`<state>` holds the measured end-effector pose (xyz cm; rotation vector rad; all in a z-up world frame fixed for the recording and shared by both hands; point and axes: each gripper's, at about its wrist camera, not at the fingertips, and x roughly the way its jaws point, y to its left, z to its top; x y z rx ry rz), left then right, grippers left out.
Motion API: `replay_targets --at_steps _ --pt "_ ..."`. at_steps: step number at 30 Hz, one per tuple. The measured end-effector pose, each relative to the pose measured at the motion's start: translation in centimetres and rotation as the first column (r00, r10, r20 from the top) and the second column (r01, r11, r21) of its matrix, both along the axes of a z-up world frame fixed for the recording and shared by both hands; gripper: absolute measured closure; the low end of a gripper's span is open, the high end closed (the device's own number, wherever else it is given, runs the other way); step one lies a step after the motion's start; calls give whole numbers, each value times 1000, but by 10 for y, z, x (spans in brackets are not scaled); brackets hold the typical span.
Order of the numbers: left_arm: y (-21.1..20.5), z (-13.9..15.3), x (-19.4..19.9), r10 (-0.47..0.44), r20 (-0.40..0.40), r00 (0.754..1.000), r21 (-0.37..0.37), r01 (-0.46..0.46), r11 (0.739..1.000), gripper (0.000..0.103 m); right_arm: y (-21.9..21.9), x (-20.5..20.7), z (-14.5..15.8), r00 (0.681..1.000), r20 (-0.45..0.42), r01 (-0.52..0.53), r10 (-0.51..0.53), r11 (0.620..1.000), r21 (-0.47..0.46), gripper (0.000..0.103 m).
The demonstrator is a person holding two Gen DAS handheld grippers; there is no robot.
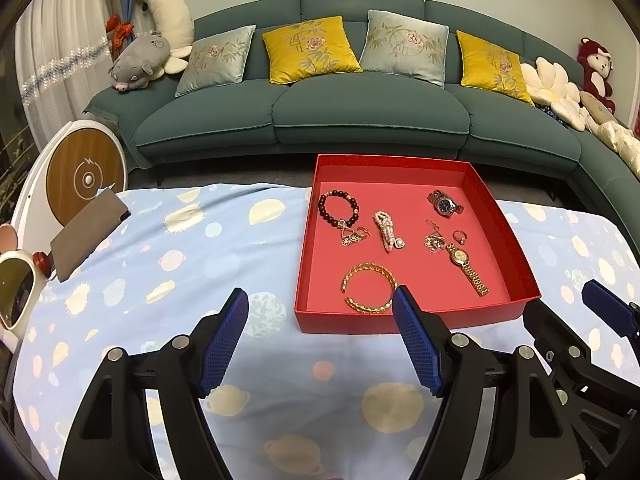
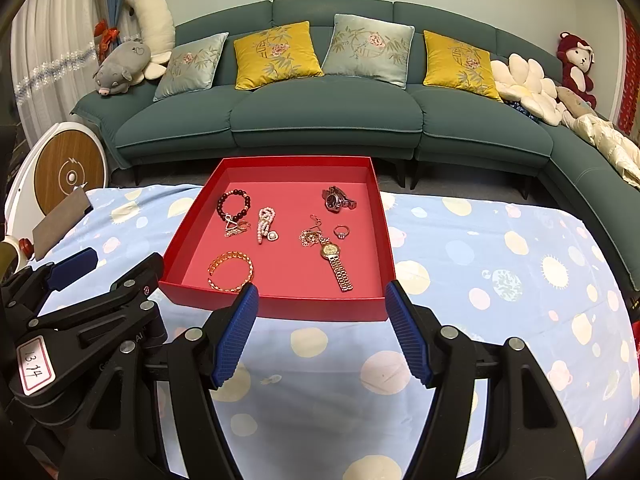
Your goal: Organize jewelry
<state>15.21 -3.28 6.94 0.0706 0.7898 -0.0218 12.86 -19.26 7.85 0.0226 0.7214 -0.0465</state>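
Currently, your left gripper (image 1: pixel 320 340) and right gripper (image 2: pixel 322 334), both spread and empty, hover before the red tray (image 2: pixel 320 310), which keeps bracelets, watches and a ring (image 2: pixel 341 232) spaced apart for easy picking.

A shallow red cardboard tray (image 2: pixel 276 308) is sitting on a pale blue cloth (image 2: pixel 500 248) that is showing cream, pink and white planets and suns. Inside the tray, a bracelet of dark maroon beads (image 1: pixel 338 209), a strand of pinkish white pearls (image 1: pixel 386 230), an open golden bangle (image 1: pixel 368 287), a gold metal watch (image 1: pixel 466 264) and a silver watch with a dark blue dial (image 1: pixel 445 203) are lying. Both grippers are wearing ribbed blue pads (image 2: pixel 236 334) on black frames. Behind, a dark teal sofa (image 2: pixel 320 116) is carrying yellow cushions (image 2: pixel 276 54) and grey-blue cushions (image 2: pixel 370 50), all with flower embroidery.
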Motion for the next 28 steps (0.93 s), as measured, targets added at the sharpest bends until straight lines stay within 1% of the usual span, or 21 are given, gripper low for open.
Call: replay_targets --at_steps 12,16,24,26,28 --pt "1 -2 1 15 -8 1000 -3 -15 1000 31 0 0 -1 1000 0 -2 2 1000 -1 40" --pt "0 -2 0 18 0 1000 10 -18 1000 31 1 -1 -1 1000 0 -1 1 1000 -2 40" --pt "2 -4 2 27 -32 999 -7 -27 1000 31 -1 0 -2 1000 0 0 0 1000 -2 40" --pt "2 -4 3 27 -32 999 -5 -28 1000 31 0 0 -2 1000 -2 3 -3 1000 -3 39" --pt "3 -4 3 30 -33 999 -8 -31 999 31 -1 0 -2 1000 -1 9 -9 1000 -6 35"
